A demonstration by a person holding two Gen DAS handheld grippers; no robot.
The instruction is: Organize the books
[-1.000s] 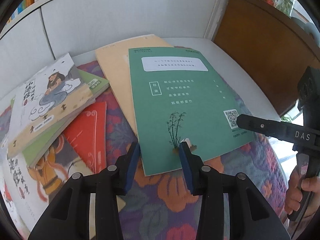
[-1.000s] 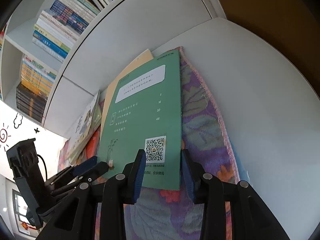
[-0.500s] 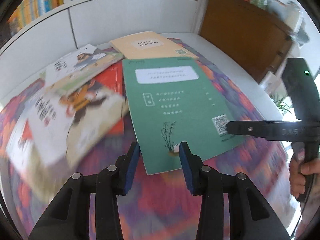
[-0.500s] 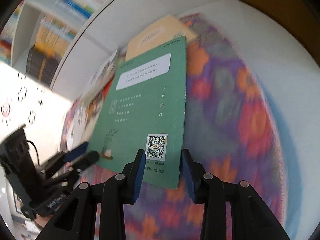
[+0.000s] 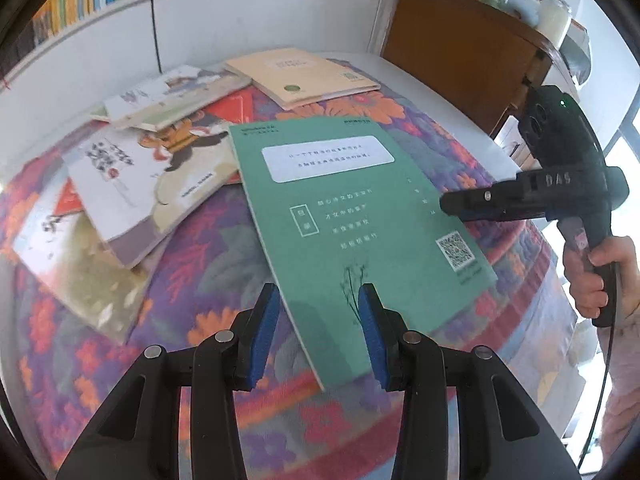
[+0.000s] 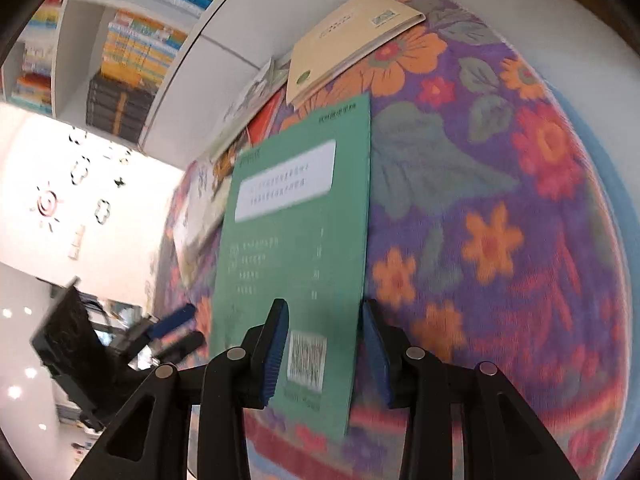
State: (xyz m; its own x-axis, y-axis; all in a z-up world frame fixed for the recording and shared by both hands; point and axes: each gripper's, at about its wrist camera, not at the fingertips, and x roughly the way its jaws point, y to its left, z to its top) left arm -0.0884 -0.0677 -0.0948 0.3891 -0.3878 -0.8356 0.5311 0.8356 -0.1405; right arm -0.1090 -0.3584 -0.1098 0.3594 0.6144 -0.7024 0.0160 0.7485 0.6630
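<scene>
The flowered cloth (image 5: 208,264) spreads beneath the green booklet (image 5: 360,216) on every side; a loose pile of picture books (image 5: 152,184) overlaps to the booklet's left; a beige book (image 5: 304,76) lies beyond its far edge, apart from it.

The booklet lies flat, cover up. It looks thin, light and floppy, with a smooth card cover that would probably slide easily on the cloth and sag if lifted by one corner; the better hold is likely a pinch on its near edge or along the spine side, with the second tool steadying the opposite edge.

The left gripper (image 5: 318,300) hangs over the booklet's near-left corner, its jaws set narrowly apart and clamping nothing; one blue pad stands just off the booklet's left edge, the other over its cover. The right gripper (image 6: 324,308) sits at the near-right corner, with a similar narrow gap and nothing pinched; whether any pad presses on the cover I cannot tell.

The left wrist view alone shows the hand (image 5: 600,276) on the right tool, the whole pile, and the QR code (image 5: 456,250) sharply; the right wrist view, blurred, alone shows stacked shelves (image 6: 132,52) far to the booklet's left and the bare cloth to its right.
</scene>
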